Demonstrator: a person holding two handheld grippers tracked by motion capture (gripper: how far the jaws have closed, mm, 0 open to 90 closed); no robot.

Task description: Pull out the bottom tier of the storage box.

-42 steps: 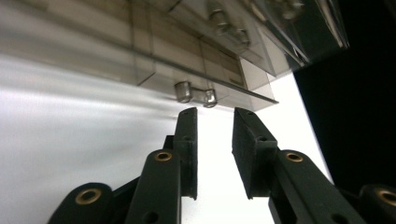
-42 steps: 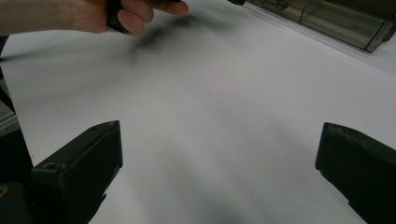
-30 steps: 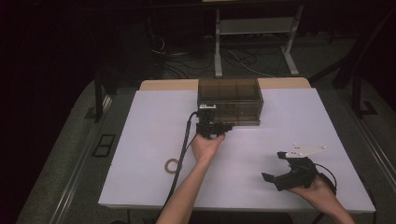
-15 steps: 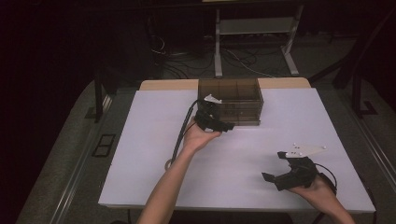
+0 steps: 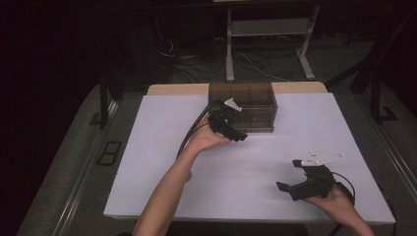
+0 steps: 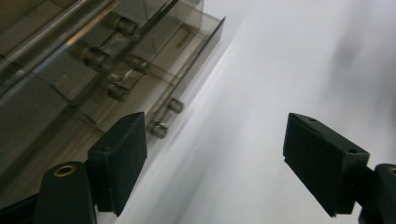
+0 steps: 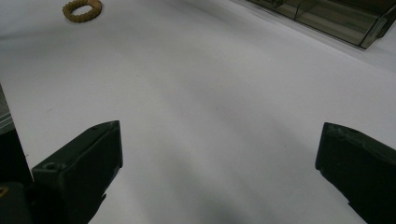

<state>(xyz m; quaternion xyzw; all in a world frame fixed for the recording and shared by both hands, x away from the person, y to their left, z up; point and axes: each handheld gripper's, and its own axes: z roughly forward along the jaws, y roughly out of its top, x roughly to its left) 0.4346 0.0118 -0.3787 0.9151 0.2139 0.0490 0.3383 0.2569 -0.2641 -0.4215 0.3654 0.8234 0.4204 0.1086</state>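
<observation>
Hovering just in front of the smoky plastic drawer box [image 5: 242, 106], the left tool [image 5: 235, 133] has its jaws apart, and they have just been opening with nothing between them. In the left gripper view the box [image 6: 93, 70] and its small drawer knobs sit just beyond the left jaw. The right tool [image 5: 291, 189] rests low over the white tabletop [image 5: 162, 147], jaws wide apart and empty, well away from the box. A tan ring [image 7: 82, 10] lies far ahead of it.
</observation>
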